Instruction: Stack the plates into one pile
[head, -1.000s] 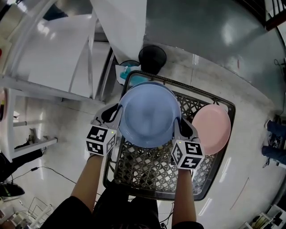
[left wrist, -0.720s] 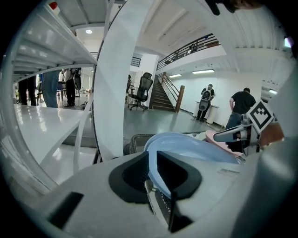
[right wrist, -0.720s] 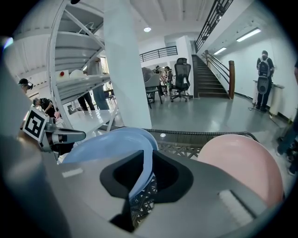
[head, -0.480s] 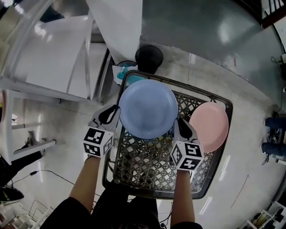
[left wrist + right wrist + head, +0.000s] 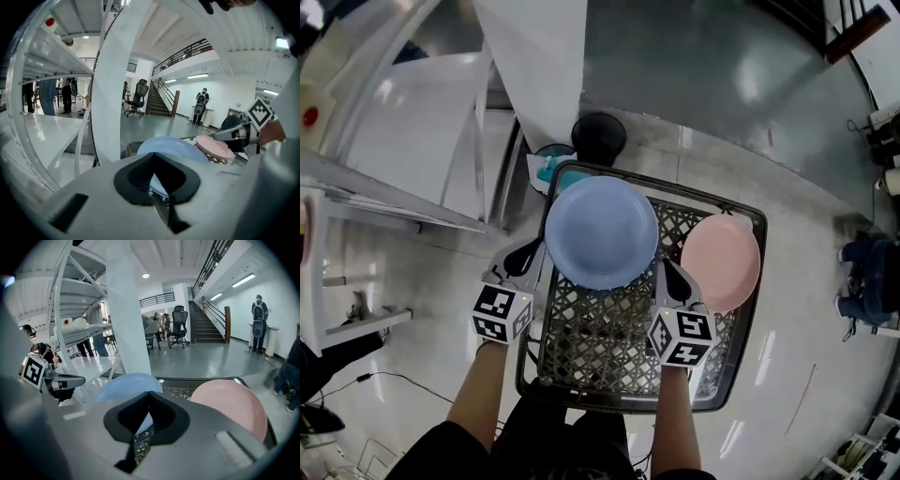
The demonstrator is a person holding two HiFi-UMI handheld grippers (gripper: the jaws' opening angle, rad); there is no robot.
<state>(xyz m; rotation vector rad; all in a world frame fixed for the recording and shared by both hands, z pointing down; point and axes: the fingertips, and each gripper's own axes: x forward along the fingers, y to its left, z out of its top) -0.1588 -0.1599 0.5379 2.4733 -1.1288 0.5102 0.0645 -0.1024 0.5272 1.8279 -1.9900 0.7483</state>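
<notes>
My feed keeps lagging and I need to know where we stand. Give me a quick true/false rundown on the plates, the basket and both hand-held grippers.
1. In the head view, the pink plate is at the right side of the wire basket. True.
2. The blue plate is stacked on the pink plate. False: they are side by side, with mesh showing between them.
3. The left hand-held gripper and the right hand-held gripper are both shut. True: their jaws have just closed, with nothing between them.
4. The right hand-held gripper grips the pink plate. False: it is empty and sits near the blue plate's edge.
</notes>
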